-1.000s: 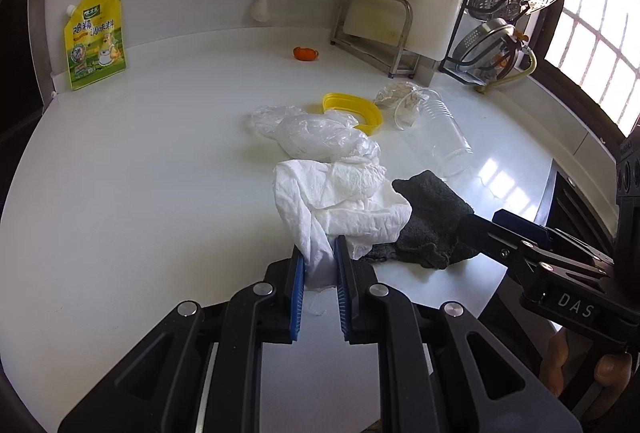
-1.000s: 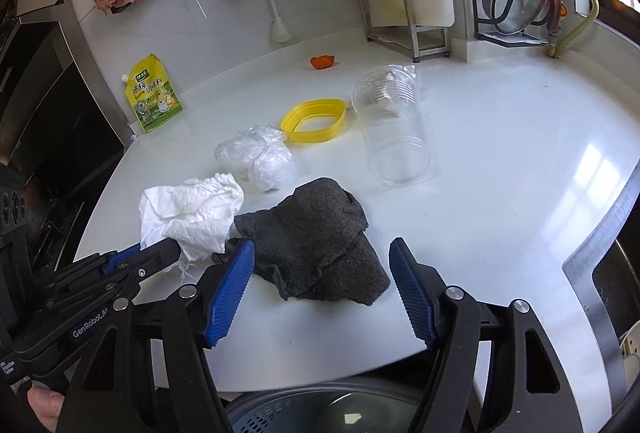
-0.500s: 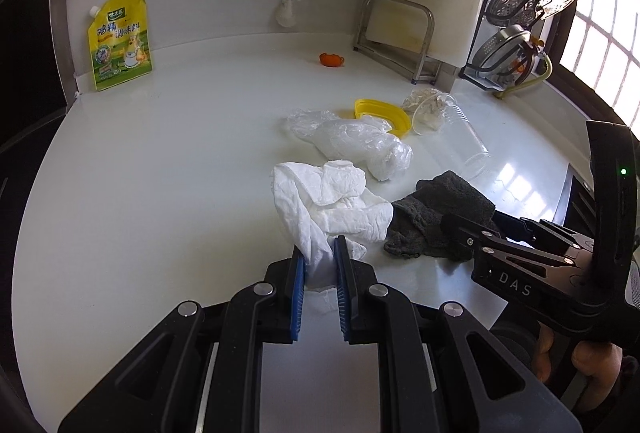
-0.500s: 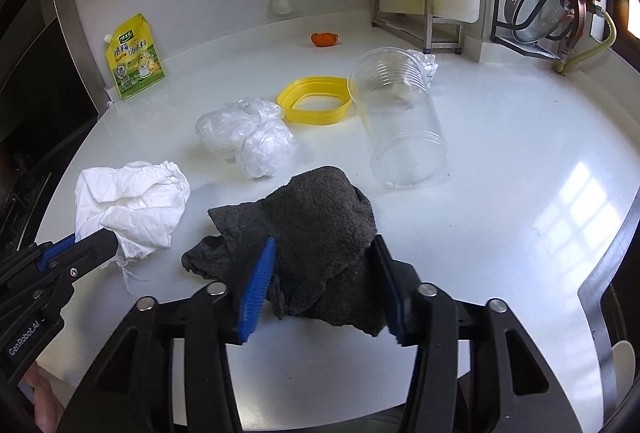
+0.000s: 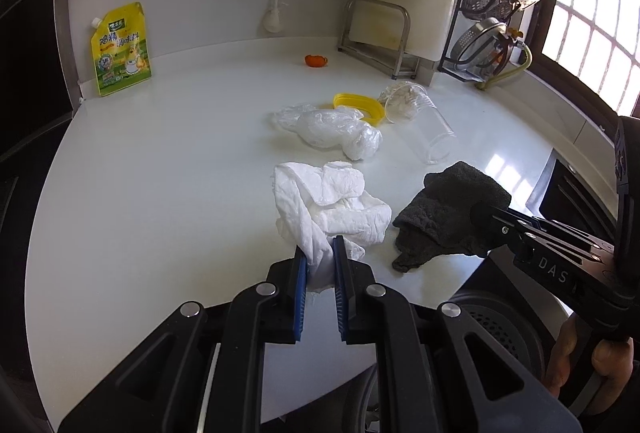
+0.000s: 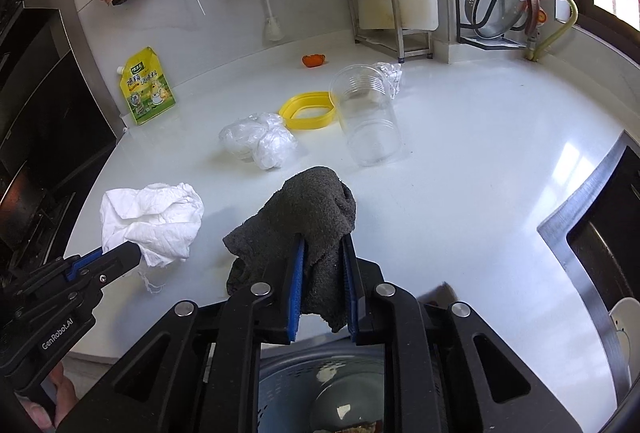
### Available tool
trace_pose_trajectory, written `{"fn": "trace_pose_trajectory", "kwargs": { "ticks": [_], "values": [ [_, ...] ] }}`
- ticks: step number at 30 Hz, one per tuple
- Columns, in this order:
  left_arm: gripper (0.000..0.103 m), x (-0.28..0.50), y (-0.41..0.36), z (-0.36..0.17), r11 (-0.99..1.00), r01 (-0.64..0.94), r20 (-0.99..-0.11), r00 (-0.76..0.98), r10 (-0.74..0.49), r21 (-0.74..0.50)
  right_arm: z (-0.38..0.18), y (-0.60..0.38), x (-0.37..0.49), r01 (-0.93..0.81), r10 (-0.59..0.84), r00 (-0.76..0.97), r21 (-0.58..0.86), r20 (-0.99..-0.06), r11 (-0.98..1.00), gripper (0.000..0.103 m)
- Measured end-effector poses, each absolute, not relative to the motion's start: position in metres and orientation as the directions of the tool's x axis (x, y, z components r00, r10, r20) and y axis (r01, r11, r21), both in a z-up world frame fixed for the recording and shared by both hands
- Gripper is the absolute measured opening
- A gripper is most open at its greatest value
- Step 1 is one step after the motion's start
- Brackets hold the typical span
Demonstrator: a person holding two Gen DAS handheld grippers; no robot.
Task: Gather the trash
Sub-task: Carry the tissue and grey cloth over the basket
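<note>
"DAS" in pale letters on the black body of the right gripper [image 5: 486, 221], seen from the left wrist view. "GenRobot.AI" in white on the black body of the left gripper [image 6: 134, 253], seen from the right wrist view. Yellow-green pouch [image 5: 120, 49] at the worktop's [image 5: 160, 193] back left corner, against the wall: Chinese characters printed large on front, small print unreadable.

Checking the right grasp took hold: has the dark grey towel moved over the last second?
Yes. The dark grey towel, now clamped in the right gripper, has been pulled away from the clear plastic cup, toward the white counter's near edge.
</note>
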State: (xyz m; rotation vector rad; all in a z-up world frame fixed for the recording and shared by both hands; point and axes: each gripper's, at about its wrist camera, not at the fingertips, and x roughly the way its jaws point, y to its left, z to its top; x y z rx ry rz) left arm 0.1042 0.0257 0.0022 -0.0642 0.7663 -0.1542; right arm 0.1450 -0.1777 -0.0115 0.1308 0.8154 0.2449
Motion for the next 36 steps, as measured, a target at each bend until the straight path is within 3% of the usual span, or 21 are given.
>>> {"fn": "trace_pose_trajectory", "kwargs": {
  "ticks": [21, 36],
  "values": [
    [0.013, 0.005, -0.031, 0.006, 0.978, 0.204, -0.686, 0.706, -0.176, -0.041, -0.009, -0.232, 0.013, -0.090, 0.215, 0.703, 0.216, -0.677, 0.972, 0.017],
    [0.013, -0.030, -0.056, -0.044, 0.972, 0.235, -0.759, 0.632, -0.154, -0.001, -0.056, -0.257, -0.038, -0.038, 0.185, 0.687, 0.220, -0.703, 0.975, 0.017]
  ]
}}
